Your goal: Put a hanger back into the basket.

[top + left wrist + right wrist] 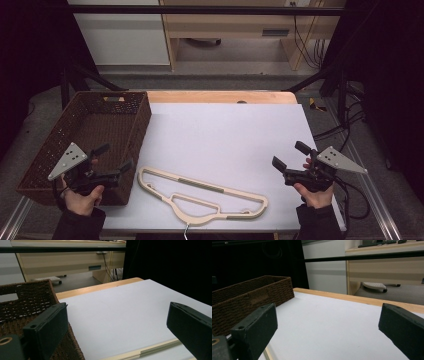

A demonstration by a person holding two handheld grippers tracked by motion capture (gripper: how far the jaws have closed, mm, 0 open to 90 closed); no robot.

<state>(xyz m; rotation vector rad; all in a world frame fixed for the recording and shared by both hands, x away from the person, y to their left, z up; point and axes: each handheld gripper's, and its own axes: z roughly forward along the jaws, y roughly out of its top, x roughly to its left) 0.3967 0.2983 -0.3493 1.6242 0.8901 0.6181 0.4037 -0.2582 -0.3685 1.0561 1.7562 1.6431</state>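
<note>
- Table [220,97] with a wooden edge at the far side, covered by a white sheet [225,145]; beyond it pale wood furniture and a grey floor, black curtains to both sides.
- Landmark: brown woven basket [90,135], on the left part of the table, its right wall along the sheet's left edge. A cut-out handle sits in its far end wall. Nothing can be made out inside it.
- Hanger [200,195], cream with greyish grip strips, lies flat on the sheet just right of the basket's near corner, running away from the basket toward the near right. A thin metal piece at the table's near edge, under the hanger; too small to read.
- Left gripper [112,159] held in the left hand [82,195] over the basket's near right corner, jaws pointing right and away. Jaws stand wide apart, nothing between them. In the left gripper view one jaw hangs above the basket's rim [37,290], the other over the sheet, with a strip of the hanger [155,350] below.
- Right gripper [290,156] held in the right hand [315,192] well apart from the basket, at the sheet's right edge, jaws pointing left toward the basket. Jaws spread wide, empty. The right gripper view looks across bare sheet to the basket's wall [249,302].
- Neither gripper touches the hanger.
</note>
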